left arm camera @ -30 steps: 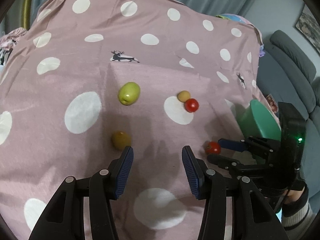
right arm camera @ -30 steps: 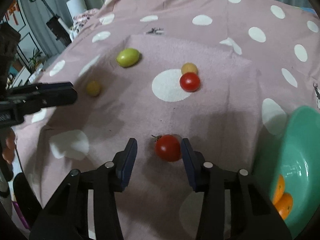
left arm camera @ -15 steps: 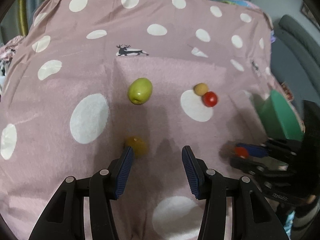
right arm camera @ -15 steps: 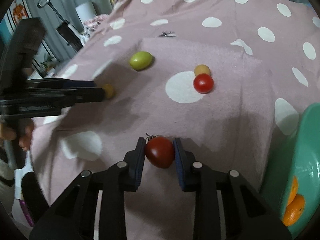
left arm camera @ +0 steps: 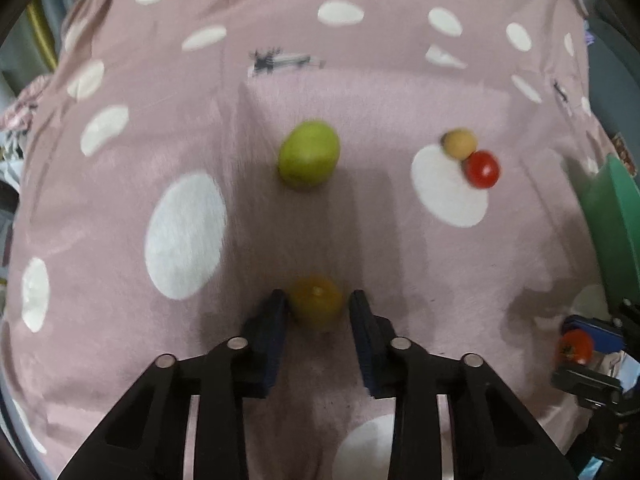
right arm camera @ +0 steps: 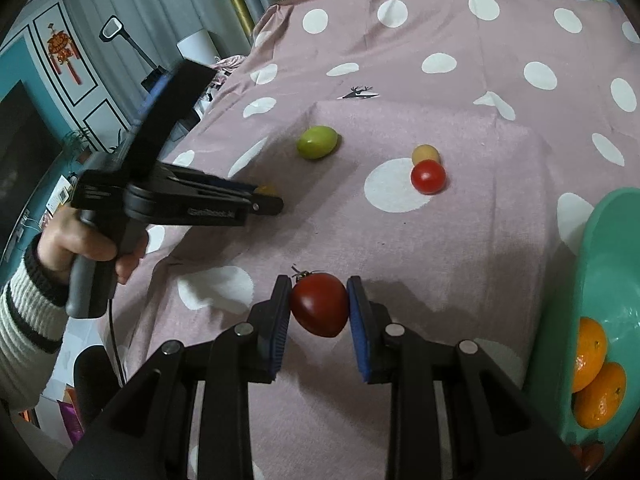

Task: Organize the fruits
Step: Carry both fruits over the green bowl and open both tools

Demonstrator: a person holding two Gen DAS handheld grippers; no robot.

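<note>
Left wrist view: the left gripper (left arm camera: 318,312) has just closed its jaws on a yellow tomato (left arm camera: 317,305) on the spotted cloth (left arm camera: 120,208). Ahead of it lies a green fruit (left arm camera: 309,154); farther right, a tan fruit (left arm camera: 459,143) touches a small red tomato (left arm camera: 482,169).

Right wrist view: the right gripper (right arm camera: 319,308) grips a red tomato (right arm camera: 319,309). To its right stands a green bowl (right arm camera: 600,248) holding oranges (right arm camera: 596,372).
</note>
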